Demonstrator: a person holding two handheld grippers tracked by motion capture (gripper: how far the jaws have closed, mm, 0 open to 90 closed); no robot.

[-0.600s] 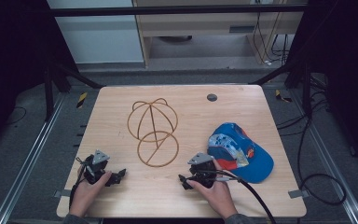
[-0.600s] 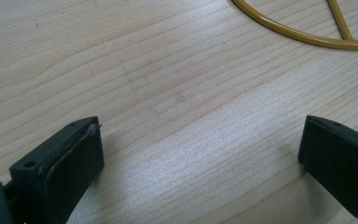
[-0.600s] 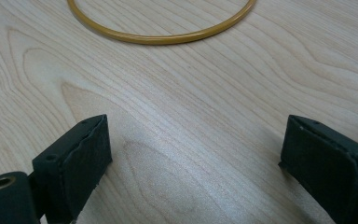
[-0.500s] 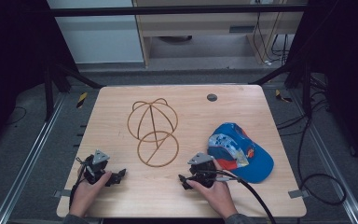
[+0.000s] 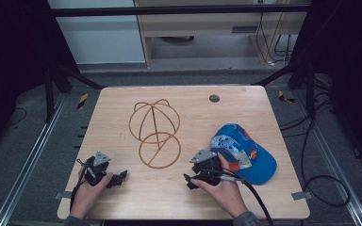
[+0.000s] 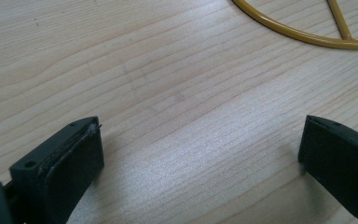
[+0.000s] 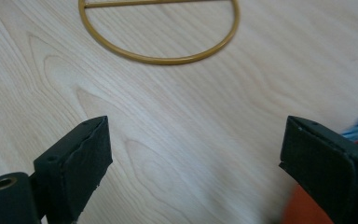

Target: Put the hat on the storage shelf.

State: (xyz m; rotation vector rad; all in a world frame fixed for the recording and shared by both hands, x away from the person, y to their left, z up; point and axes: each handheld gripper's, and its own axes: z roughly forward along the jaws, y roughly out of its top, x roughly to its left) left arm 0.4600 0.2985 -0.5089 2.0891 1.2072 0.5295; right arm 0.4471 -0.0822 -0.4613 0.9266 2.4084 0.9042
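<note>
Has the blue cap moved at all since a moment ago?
No. The blue cap sits in the same spot against the table's right edge and the wire frame.

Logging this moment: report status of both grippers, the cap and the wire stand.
Left gripper open, empty, low over table. Right gripper open, empty, beside blue cap. Gold wire stand mid-table, untouched. Nothing between the jaws.
</note>
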